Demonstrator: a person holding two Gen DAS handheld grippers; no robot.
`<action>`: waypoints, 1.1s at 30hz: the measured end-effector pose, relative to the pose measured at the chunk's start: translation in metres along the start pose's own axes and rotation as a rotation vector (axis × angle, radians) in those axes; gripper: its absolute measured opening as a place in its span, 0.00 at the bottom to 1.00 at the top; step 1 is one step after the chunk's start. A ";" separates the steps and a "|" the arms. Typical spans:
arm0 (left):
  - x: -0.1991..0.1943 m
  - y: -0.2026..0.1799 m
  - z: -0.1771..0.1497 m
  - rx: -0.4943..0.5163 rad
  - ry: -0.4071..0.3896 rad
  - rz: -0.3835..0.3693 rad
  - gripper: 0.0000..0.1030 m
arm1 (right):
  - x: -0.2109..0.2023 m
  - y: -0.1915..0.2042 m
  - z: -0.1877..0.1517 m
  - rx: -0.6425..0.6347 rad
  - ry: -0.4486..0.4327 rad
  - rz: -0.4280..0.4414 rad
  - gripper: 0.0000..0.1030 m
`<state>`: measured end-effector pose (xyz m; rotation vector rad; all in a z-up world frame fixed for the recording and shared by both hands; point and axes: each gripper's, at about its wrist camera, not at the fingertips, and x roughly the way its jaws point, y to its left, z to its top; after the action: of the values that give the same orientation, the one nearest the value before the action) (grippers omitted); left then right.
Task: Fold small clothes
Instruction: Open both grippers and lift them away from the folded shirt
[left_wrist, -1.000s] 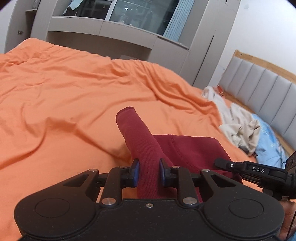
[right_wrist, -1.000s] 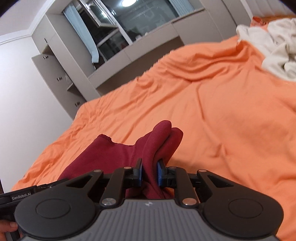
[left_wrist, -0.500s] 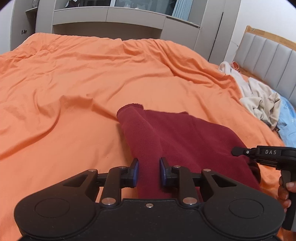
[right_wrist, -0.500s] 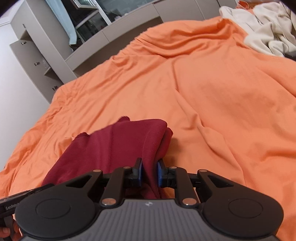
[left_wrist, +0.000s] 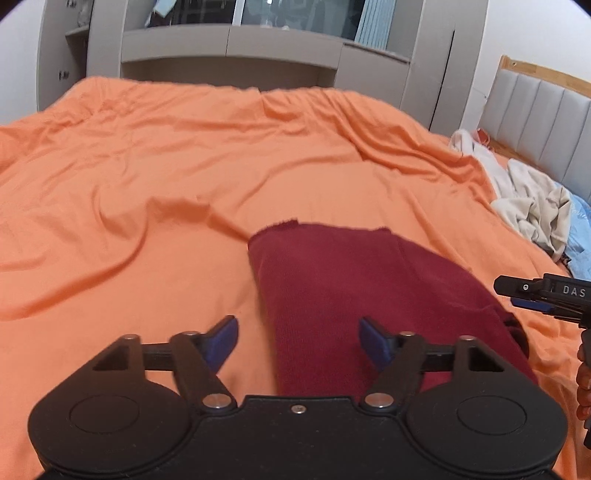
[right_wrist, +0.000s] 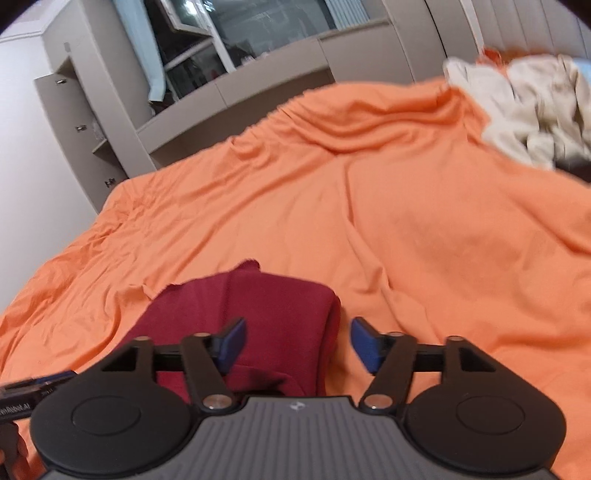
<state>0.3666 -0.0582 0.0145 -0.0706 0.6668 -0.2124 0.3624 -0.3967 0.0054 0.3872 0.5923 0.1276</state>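
Left wrist view: left gripper (left_wrist: 298, 341) jaws opening, pads clear of maroon garment (left_wrist: 354, 295) lying between them on orange bed (left_wrist: 147, 177) | right gripper (right_wrist: 296, 343) jaws opening, garment's folded edge between, untouched | pale clothes pile (left_wrist: 528, 199) far right.

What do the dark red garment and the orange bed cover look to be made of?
Dark red garment: seemingly a soft matte knit; a fine ribbed texture shows, and it lies limp.
Orange bed cover: probably thin matte woven fabric, given its smooth surface and shallow creases.
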 end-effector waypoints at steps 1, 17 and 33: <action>-0.006 -0.002 0.000 0.008 -0.017 0.001 0.81 | -0.006 0.004 0.000 -0.023 -0.018 0.000 0.78; -0.113 -0.027 -0.056 0.058 -0.249 0.051 0.99 | -0.122 0.047 -0.051 -0.158 -0.257 0.034 1.00; -0.172 -0.040 -0.128 0.104 -0.342 0.080 0.99 | -0.216 0.059 -0.145 -0.274 -0.385 -0.014 1.00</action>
<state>0.1484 -0.0593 0.0235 0.0197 0.3166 -0.1529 0.1016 -0.3451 0.0303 0.1348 0.1923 0.1154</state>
